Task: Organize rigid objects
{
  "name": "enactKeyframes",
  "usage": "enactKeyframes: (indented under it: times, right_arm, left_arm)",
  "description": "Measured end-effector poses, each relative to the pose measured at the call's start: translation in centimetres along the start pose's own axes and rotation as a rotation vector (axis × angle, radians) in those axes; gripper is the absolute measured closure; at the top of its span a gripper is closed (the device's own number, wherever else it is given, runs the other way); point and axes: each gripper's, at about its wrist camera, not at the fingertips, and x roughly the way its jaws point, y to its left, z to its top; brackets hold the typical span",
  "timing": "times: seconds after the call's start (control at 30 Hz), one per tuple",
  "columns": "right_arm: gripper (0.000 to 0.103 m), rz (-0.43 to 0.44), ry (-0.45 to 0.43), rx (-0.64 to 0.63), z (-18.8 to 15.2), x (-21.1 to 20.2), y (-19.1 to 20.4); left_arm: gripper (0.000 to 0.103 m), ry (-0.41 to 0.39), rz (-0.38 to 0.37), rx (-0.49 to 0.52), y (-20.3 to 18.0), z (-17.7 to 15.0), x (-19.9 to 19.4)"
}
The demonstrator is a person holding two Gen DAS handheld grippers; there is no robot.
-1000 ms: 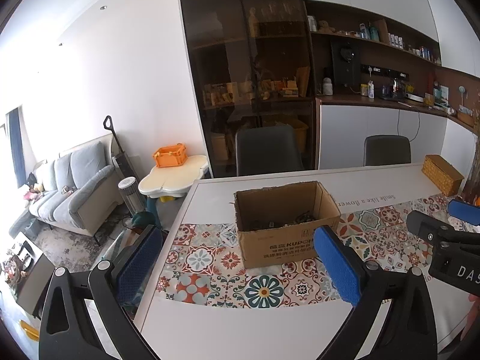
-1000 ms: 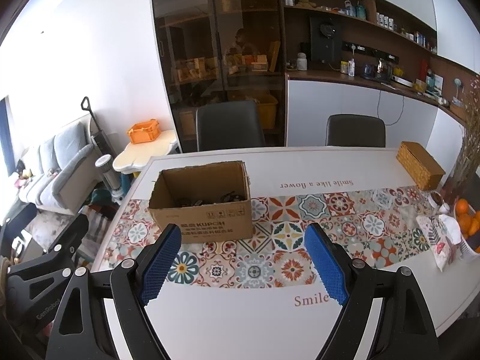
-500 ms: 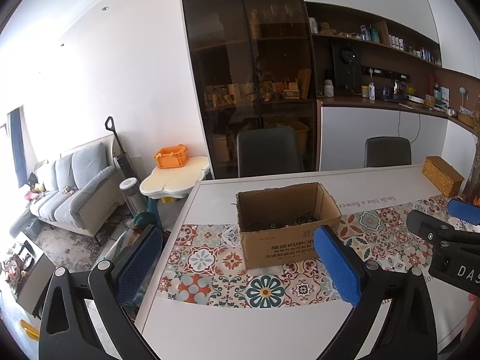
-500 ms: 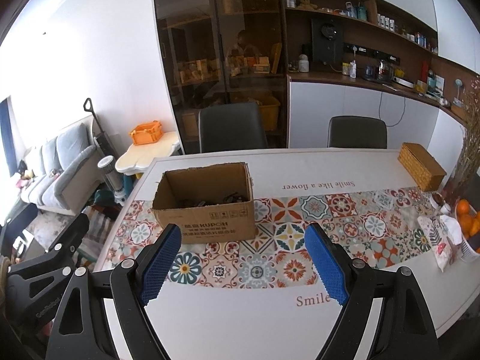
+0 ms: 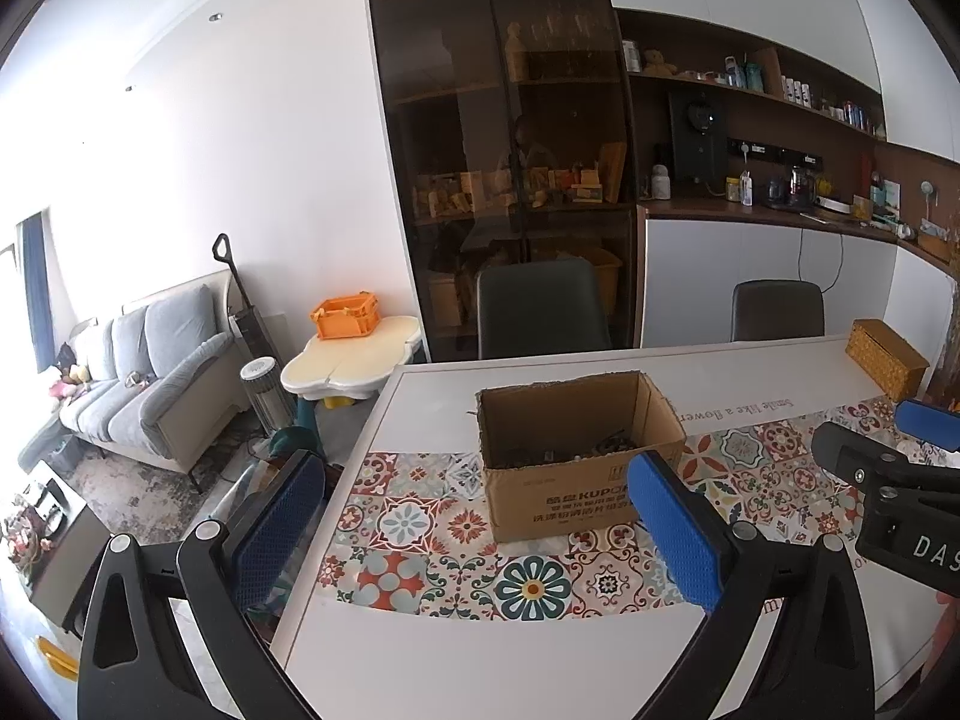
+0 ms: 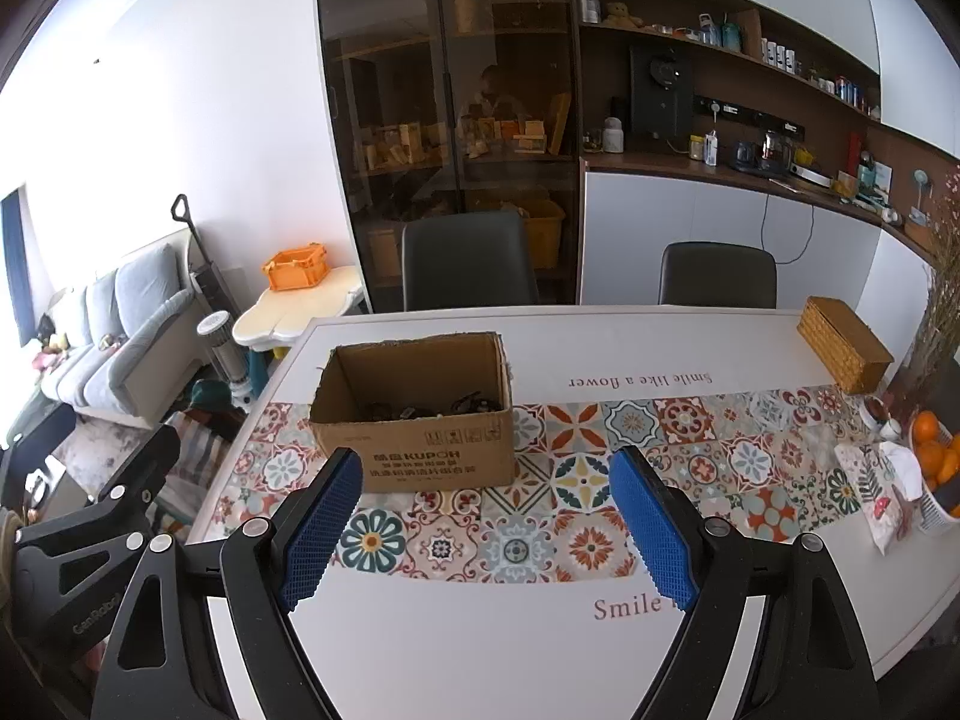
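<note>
Though the cardboard box [image 6: 420, 408] holds indistinct dark clutter; left gripper [image 5: 480, 534] wide, empty; right gripper [image 6: 486, 522] likewise

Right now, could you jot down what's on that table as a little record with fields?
table: white top with a patterned tile runner
cardboard box: open, on the runner's left part, dark small items inside, too small to identify
wicker box: far right corner
oranges: basket at right edge
left gripper: fingers apart, empty
right gripper: fingers apart, empty
</note>
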Motion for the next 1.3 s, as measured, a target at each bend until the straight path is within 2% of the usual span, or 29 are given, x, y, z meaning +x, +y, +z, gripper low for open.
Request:
enactKeyframes:
  times: [1.3]
  right_arm:
    - [0.019, 0.001, -0.002, -0.006, 0.67, 0.21, -0.15]
  left_arm:
    - [0.000, -0.009, 0.001, 0.002, 0.20, 0.52, -0.14]
